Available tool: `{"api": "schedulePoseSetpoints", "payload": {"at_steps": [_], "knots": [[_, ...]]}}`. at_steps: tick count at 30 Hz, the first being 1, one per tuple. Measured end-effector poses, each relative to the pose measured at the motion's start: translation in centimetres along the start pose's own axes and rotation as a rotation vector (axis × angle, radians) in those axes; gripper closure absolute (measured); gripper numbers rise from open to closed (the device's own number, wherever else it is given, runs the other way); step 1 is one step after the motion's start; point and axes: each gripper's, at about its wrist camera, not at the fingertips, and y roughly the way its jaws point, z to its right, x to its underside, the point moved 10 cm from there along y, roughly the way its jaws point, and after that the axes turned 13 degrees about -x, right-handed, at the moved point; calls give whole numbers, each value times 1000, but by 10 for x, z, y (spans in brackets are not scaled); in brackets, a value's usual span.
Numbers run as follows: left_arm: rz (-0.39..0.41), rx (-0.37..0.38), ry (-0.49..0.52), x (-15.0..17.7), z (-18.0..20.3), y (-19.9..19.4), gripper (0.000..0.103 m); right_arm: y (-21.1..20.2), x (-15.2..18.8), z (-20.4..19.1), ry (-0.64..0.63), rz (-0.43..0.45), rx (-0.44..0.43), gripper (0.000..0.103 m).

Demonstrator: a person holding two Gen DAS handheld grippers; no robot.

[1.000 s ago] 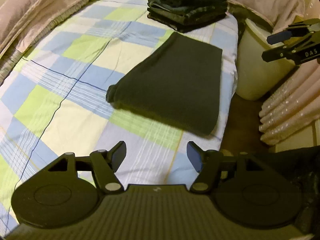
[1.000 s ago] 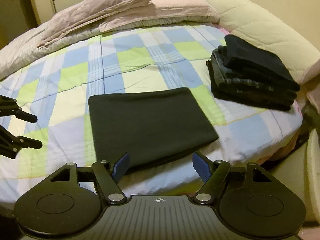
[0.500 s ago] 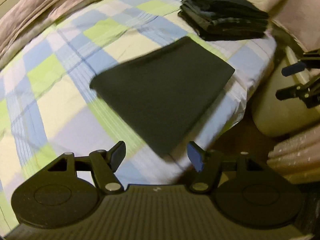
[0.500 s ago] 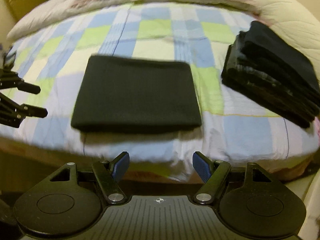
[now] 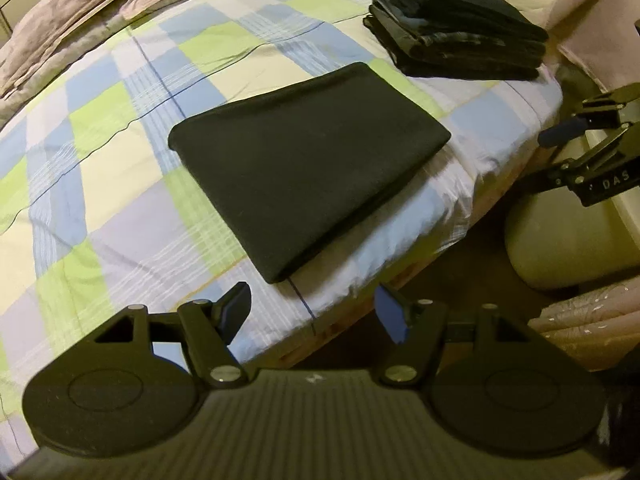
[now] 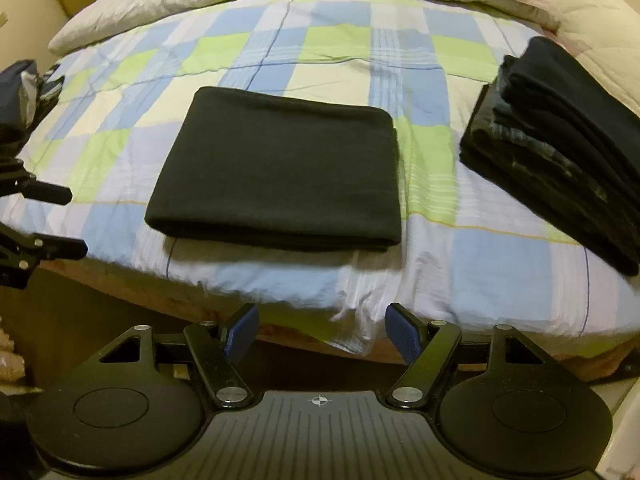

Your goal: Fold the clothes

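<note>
Left gripper (image 5: 312, 312) released, nothing between jaws. Folded black garment (image 6: 280, 168) flat on checked bedspread (image 6: 120, 112) near bed edge, ahead of both grippers, untouched. Right gripper (image 6: 322, 332) released, empty. Stack of folded dark clothes (image 6: 560, 152) further right. White bin (image 5: 568, 240) beside bed; contents not visible.

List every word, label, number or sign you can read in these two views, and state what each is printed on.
"DAS": white letters on the black body of the right tongs, seen in the left wrist view.
No other readable text; the folded dark garment shows no label.
</note>
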Motion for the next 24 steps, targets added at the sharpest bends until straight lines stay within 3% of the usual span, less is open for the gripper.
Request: {"api": "schedulePoseSetpoints", "payload": {"at_steps": [6,15,19,24], "knots": [[-6,-17,-1,8,6,-2,38,3,-2,3,-22,-9,-8,30],[84,-110,193,16,25,-13,38,13,-4,2,-95,-17,-43,30],[123,-113,285,23,35,-14,38,20,-8,-9,-202,-12,-31,30],[160,-51,384,29,44,5,38,32,-14,-28,-374,-50,24,30]]}}
